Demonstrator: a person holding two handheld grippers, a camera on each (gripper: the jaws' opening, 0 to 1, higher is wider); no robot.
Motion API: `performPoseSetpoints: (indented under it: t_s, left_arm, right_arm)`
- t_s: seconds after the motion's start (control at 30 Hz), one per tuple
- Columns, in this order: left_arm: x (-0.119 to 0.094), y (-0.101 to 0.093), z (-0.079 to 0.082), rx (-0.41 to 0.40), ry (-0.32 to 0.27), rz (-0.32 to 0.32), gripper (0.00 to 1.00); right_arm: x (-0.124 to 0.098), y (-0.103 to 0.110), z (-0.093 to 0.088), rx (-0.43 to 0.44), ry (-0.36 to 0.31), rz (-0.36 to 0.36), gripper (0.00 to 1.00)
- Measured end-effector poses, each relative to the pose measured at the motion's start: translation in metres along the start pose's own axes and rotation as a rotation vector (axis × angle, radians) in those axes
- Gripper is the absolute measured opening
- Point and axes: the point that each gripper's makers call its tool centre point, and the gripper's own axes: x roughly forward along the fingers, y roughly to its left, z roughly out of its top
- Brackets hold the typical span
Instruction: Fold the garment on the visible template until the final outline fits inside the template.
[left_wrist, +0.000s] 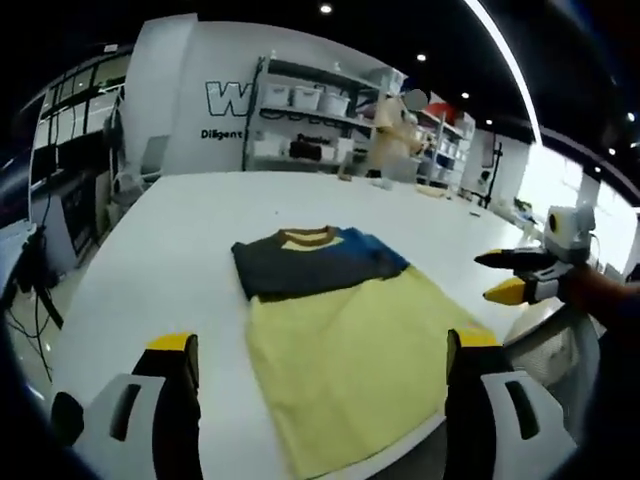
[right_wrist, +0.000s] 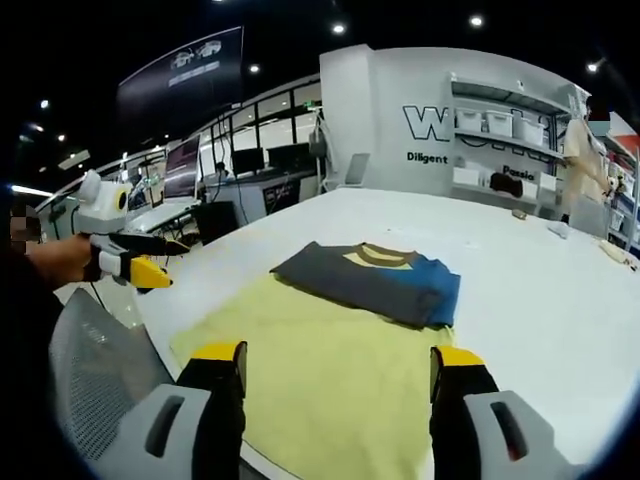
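Folded garment (left_wrist: 318, 262), soft dark grey and blue cloth with a tan collar, lies on the far end of the flat yellow rectangular template (left_wrist: 355, 365) on a smooth white table (left_wrist: 170, 260); left gripper (left_wrist: 320, 350) and right gripper (right_wrist: 338, 360), yellow-tipped, both spread wide, holding nothing.

One garment (left_wrist: 320, 262), one yellow template (left_wrist: 360, 365), one table (left_wrist: 180, 250), two grippers.

The white wall (right_wrist: 400, 110) behind the shelves (right_wrist: 510, 130) carried a large dark "W", the rest of that word hidden by the shelving. Beneath it, smaller lettering read "Diligent"; a further word, partly hidden, was unreadable.
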Motion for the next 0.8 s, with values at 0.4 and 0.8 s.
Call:
performPoseSetpoints:
  t_s: [0.4, 0.8]
  left_arm:
    - [-0.011, 0.004, -0.033, -0.035, 0.094, -0.042, 0.99]
    - [-0.018, -0.016, -0.064, -0.049, 0.231, -0.101, 0.99]
  right_arm:
    - [-0.023, -0.019, -0.008, -0.003, 0.088, -0.030, 0.73]
    - [-0.046, -0.037, -0.091, 0.035, 0.460, -0.025, 0.67]
